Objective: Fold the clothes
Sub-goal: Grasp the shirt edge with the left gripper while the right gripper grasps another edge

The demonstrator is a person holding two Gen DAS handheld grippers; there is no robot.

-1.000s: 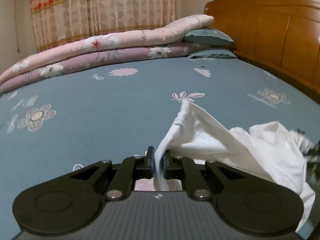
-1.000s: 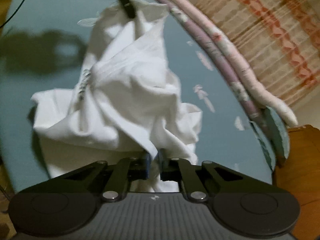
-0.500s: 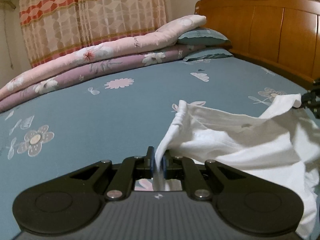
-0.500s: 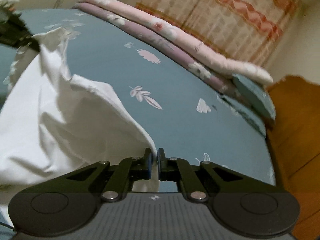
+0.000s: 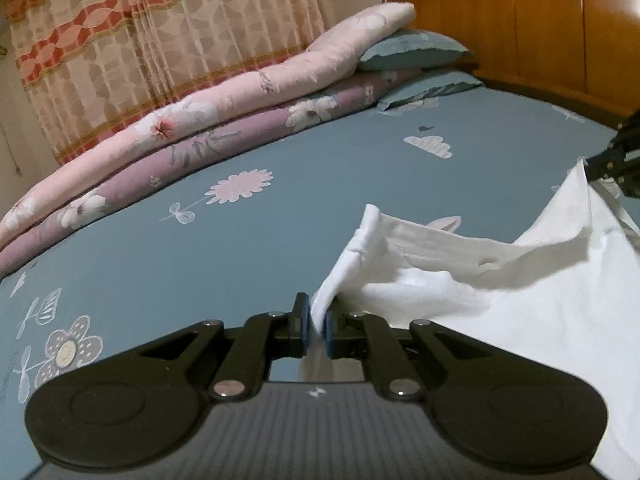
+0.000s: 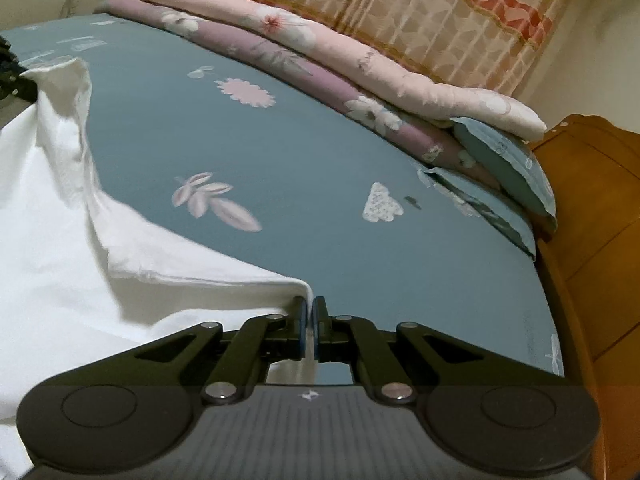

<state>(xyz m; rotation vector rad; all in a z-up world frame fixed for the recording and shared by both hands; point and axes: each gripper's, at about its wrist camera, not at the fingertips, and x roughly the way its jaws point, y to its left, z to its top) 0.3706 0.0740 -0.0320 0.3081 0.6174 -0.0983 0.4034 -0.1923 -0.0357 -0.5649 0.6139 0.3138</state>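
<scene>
A white garment point(image 5: 520, 300) hangs stretched between my two grippers above the blue flowered bedsheet point(image 5: 200, 260). My left gripper point(image 5: 316, 326) is shut on one corner of its edge. My right gripper point(image 6: 311, 326) is shut on the other corner of the white garment point(image 6: 52, 240). The right gripper shows at the far right of the left wrist view point(image 5: 618, 160), and the left gripper at the far left of the right wrist view point(image 6: 12, 76). The garment's lower part drops out of view.
Rolled pink and purple quilts point(image 5: 200, 128) lie along the far side of the bed, with blue pillows point(image 5: 412, 54) at the wooden headboard point(image 5: 540, 32). A patterned curtain point(image 5: 140, 40) hangs behind.
The garment went from a crumpled bunch to a spread edge held between the grippers. Both grippers moved apart and swung level with the bed, still gripping.
</scene>
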